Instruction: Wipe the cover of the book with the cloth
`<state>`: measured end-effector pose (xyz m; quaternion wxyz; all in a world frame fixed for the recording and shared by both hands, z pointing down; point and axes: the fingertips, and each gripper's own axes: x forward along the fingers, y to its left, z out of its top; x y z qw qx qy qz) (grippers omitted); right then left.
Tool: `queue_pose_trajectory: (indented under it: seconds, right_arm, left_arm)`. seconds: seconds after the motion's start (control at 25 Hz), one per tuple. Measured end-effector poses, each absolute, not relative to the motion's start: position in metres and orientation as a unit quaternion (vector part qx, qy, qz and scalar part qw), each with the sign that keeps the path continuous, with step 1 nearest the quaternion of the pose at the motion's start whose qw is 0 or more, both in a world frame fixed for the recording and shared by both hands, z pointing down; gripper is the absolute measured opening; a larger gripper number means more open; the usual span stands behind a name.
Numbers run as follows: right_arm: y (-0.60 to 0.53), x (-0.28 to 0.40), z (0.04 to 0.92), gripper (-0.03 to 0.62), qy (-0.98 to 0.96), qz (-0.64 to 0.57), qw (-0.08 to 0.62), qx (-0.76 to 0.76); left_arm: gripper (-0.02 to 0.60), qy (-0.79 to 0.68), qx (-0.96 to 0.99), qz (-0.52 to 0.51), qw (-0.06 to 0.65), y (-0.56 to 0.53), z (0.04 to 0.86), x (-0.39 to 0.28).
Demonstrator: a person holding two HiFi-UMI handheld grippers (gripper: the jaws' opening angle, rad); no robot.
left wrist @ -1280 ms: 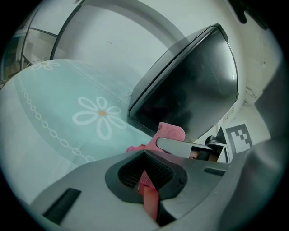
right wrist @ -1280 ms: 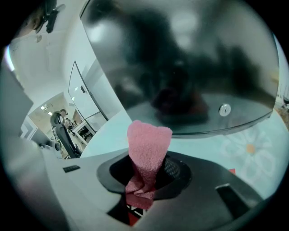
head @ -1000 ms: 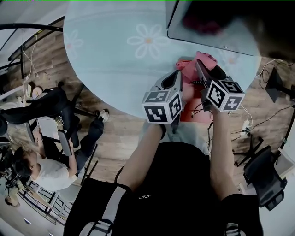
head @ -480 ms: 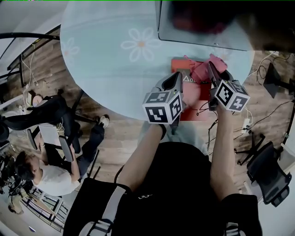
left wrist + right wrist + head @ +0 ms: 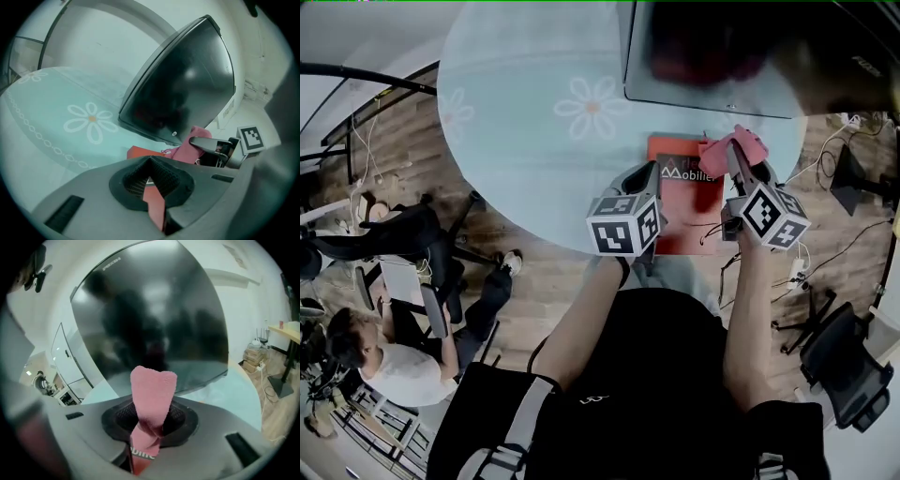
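Head view: round table (image 5: 525,141) with a pale cloth printed with daisies, and a dark monitor (image 5: 712,52) standing at its far side. The red book (image 5: 689,202) lies flat at the near edge of the table, in front of the monitor. The left gripper (image 5: 649,176) sits at the book's left edge. The right gripper (image 5: 737,157) is over the book's far right corner with the pink cloth (image 5: 731,145) bunched at its tip. A seated person (image 5: 389,352) is on the floor side, well apart from the table.

Left gripper view: the jaws of the left gripper (image 5: 152,187) are drawn together, clamped on a red edge of the book (image 5: 140,152). Beyond, the cloth (image 5: 183,147) rests against the book's far part, held by the right gripper (image 5: 208,143). The monitor (image 5: 187,84) rises just behind, on the table (image 5: 51,117).

Right gripper view: the jaws of the right gripper (image 5: 150,427) are closed on the cloth (image 5: 153,390), which stands up in a folded tongue above the pads. Under the jaws shows a strip of the book (image 5: 140,456) with white print. The monitor (image 5: 150,315) fills the background.
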<state>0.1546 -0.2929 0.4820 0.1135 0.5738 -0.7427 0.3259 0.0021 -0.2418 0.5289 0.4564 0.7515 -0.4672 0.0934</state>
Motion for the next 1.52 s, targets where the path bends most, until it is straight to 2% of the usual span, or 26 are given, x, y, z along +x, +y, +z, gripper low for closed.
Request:
queue_pose_trajectory:
  seconds: [0.2, 0.32, 0.56, 0.96, 1.52]
  right_arm:
    - [-0.285, 0.082, 0.440, 0.106, -0.819, 0.312, 0.086, 0.474]
    - [-0.276, 0.039, 0.435, 0.106, -0.848, 0.307, 0.098, 0.422]
    - [-0.261, 0.009, 0.459, 0.106, -0.853, 0.329, 0.127, 0.384]
    - [-0.235, 0.007, 0.507, 0.106, -0.821, 0.389, 0.155, 0.389]
    - [-0.225, 0.063, 0.525, 0.106, -0.778, 0.395, 0.187, 0.451]
  left_arm:
    - [0.015, -0.491, 0.735, 0.090, 0.459, -0.235, 0.530, -0.022]
    - [0.015, -0.503, 0.728, 0.083, 0.459, -0.233, 0.528, -0.036]
    - [0.015, -0.513, 0.719, 0.077, 0.462, -0.223, 0.532, -0.048]
    - [0.015, -0.510, 0.713, 0.068, 0.476, -0.210, 0.541, -0.047]
    - [0.015, -0.450, 0.744, 0.061, 0.490, -0.197, 0.542, -0.007]
